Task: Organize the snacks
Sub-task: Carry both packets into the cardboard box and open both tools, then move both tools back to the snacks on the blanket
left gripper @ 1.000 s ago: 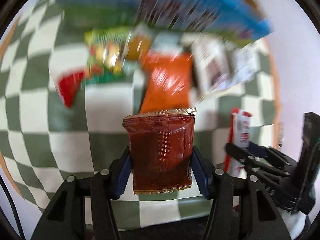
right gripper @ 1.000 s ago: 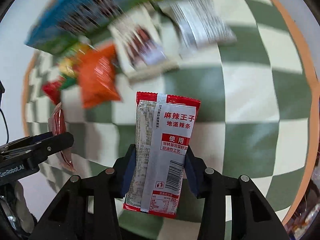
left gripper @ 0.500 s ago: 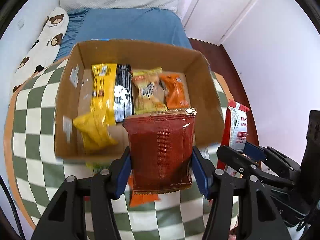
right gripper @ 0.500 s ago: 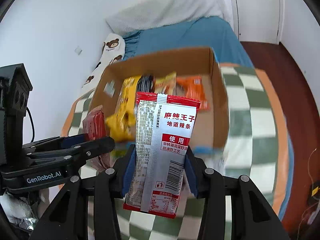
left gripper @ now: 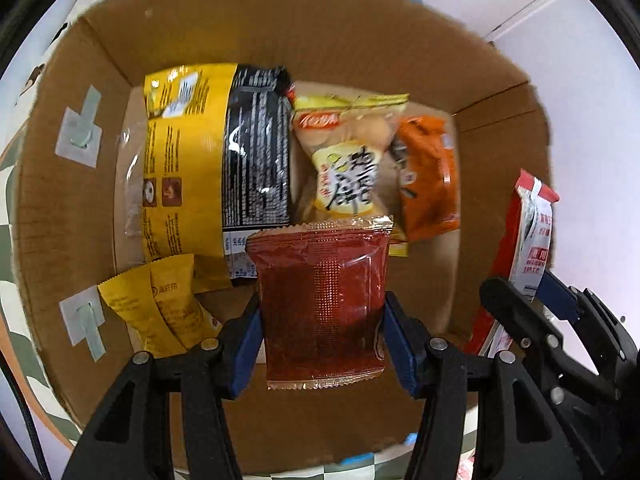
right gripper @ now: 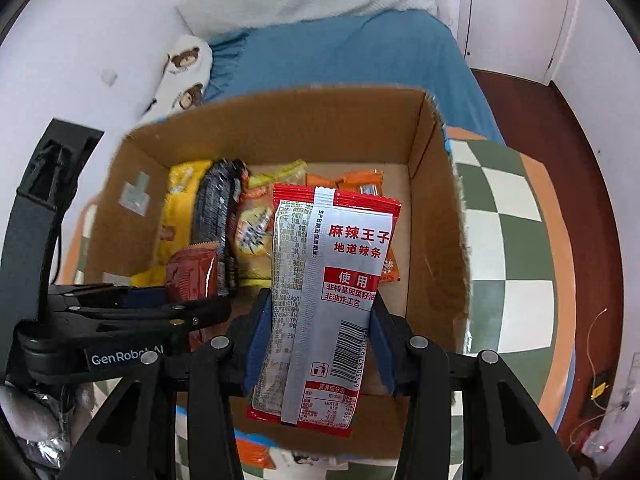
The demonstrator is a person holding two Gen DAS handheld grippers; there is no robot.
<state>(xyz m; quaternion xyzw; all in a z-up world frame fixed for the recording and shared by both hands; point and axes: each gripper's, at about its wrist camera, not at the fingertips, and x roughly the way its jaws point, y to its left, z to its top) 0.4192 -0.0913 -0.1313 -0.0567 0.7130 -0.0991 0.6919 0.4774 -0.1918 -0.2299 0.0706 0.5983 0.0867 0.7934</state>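
Note:
My left gripper (left gripper: 322, 344) is shut on a dark red snack packet (left gripper: 320, 304) and holds it inside the open cardboard box (left gripper: 68, 200), above its floor. My right gripper (right gripper: 316, 344) is shut on a red and silver spicy strip packet (right gripper: 324, 300) over the box's (right gripper: 436, 240) near wall. That packet also shows at the right of the left wrist view (left gripper: 528, 236). The box holds a yellow and black pack (left gripper: 208, 168), a pale yellow snack bag (left gripper: 348, 168), an orange packet (left gripper: 428, 184) and a small yellow packet (left gripper: 160, 308).
The box stands on a green and white checkered table (right gripper: 512, 248) with an orange rim. A blue bed (right gripper: 340, 56) with a bear-print pillow (right gripper: 184, 72) lies behind it. A few snack packets (right gripper: 256, 456) lie on the table under the near box edge.
Both grippers have moved forward and down toward the box with their packets. The left packet is now inside the box; the right packet is at its near wall.

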